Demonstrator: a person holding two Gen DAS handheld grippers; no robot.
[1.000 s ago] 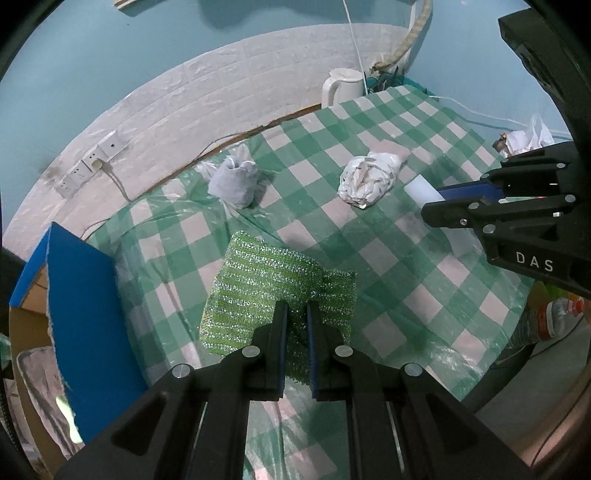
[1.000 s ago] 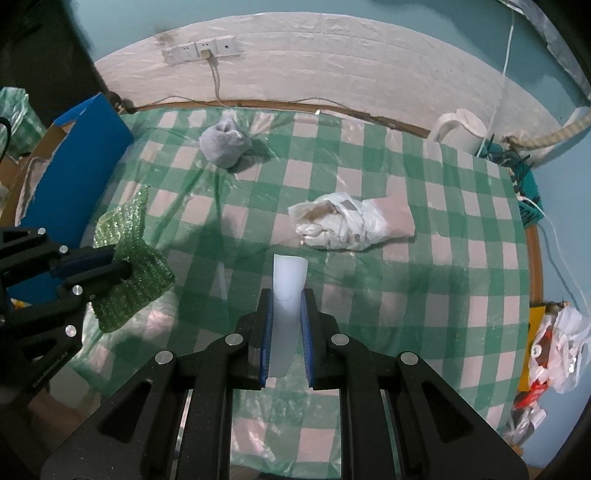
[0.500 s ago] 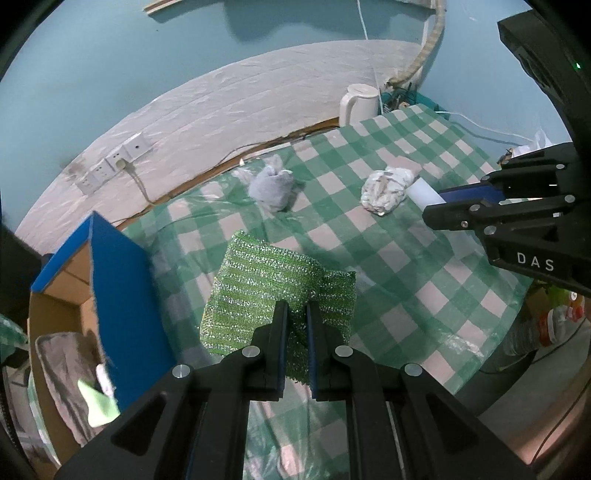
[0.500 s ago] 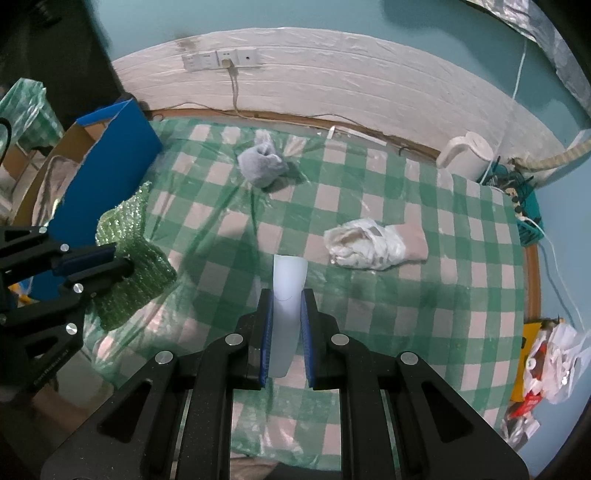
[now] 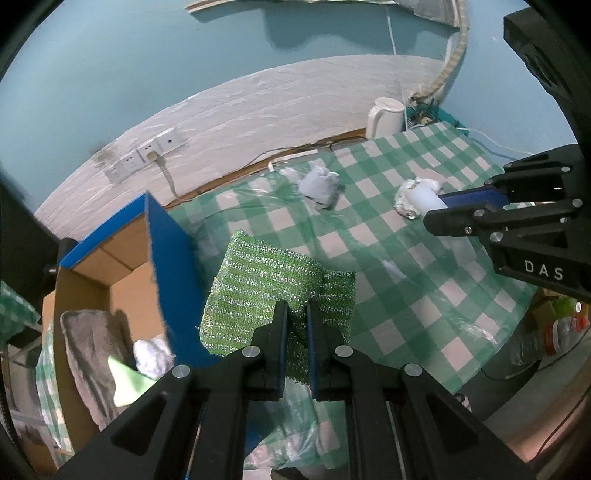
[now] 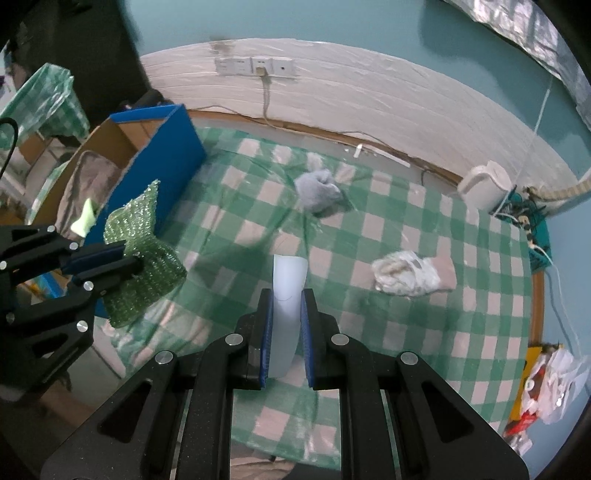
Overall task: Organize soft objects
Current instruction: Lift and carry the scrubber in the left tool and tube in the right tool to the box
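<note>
The wall [image 6: 369,33] is painted teal, with a white brick-pattern panel [image 6: 351,96] along its lower part. Wall sockets [image 6: 255,66] are mounted on the panel, one with a plug and cord inserted. A table carries a green-and-white checked cover [image 6: 424,332]. A white kettle [image 5: 384,116] stands at its far corner.

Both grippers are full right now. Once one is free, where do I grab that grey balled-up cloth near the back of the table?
Take the grey cloth by its bunched top knot, coming straight down from above. It sits as a loose mound on the checked tablecloth with its crumpled peak uppermost, probably narrow enough for the jaws. It stands apart from the white bundle, so there is room around it.
</note>
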